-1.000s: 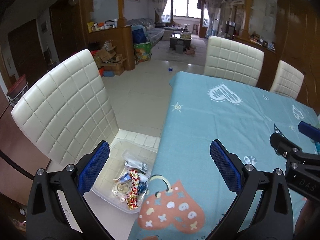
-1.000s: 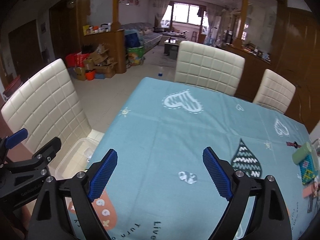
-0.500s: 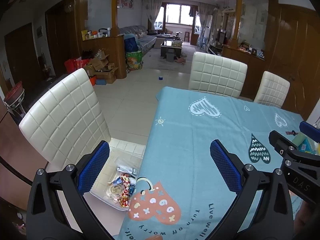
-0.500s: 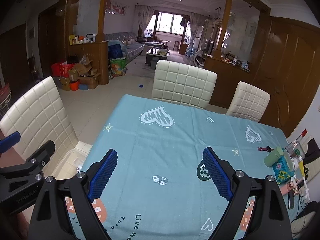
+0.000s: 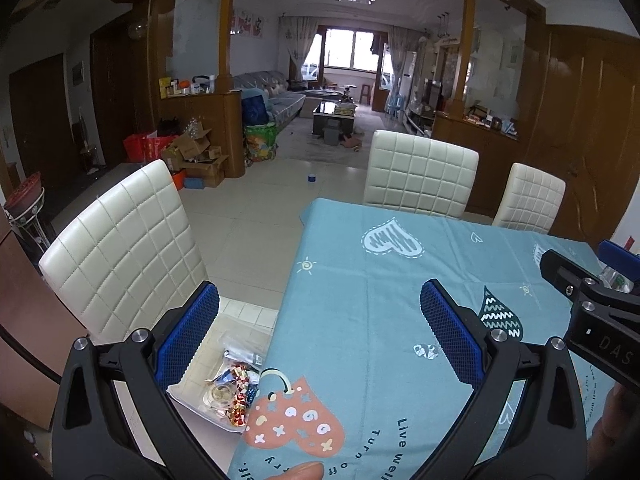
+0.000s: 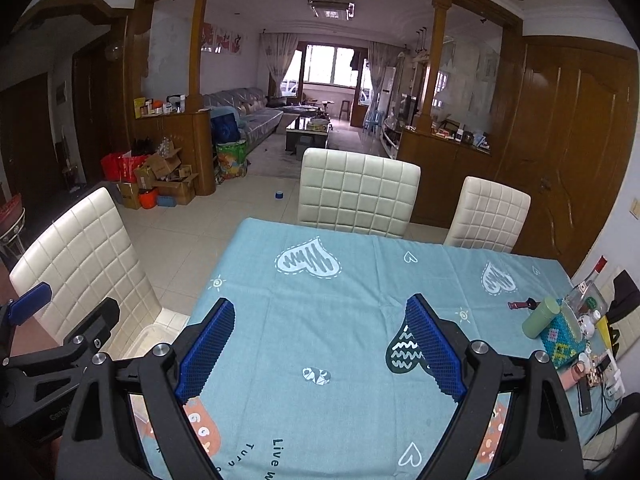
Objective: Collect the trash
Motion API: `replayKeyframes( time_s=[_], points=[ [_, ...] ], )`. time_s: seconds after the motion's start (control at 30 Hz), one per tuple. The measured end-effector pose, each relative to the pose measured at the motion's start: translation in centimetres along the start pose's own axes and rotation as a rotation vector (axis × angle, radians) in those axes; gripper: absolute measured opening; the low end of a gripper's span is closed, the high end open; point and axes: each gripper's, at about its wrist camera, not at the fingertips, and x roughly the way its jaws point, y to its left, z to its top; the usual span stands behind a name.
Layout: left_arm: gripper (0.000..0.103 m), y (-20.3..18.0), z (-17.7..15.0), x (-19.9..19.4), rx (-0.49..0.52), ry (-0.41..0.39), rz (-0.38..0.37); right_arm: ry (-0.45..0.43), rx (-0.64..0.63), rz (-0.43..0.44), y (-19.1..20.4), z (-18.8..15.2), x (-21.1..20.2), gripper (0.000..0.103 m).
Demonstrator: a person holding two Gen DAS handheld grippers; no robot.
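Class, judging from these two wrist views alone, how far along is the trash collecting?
Done: wrappers lie in the clear bin on the chair seat, and the middle of the tablecloth is bare. In hand: nothing; left gripper and right gripper are open. Left: possibly the clutter at the table's right edge.

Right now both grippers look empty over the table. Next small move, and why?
Probably hold off on another pick. The left gripper and right gripper are open with nothing between the pads, the wrappers sit in the clear bin on the chair seat, and the middle of the tablecloth shows no loose trash.
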Motion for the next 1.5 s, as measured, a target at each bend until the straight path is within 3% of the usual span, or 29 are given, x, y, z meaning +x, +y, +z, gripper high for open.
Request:
replayKeyframes(
  time_s=[0.13,1.5],
  points=[
    [0.099,-0.7,-0.2,-0.2,0.021,-0.006,0.033,0.000,-0.002,-0.004,-0.1,0.0,0.1,0.085],
    [0.099,-1.3,-0.4,-0.1,0.050,0.008,0.026,-0.005,0.006,-0.006,-0.6,-0.3,-0.1,0.085]
  ],
)
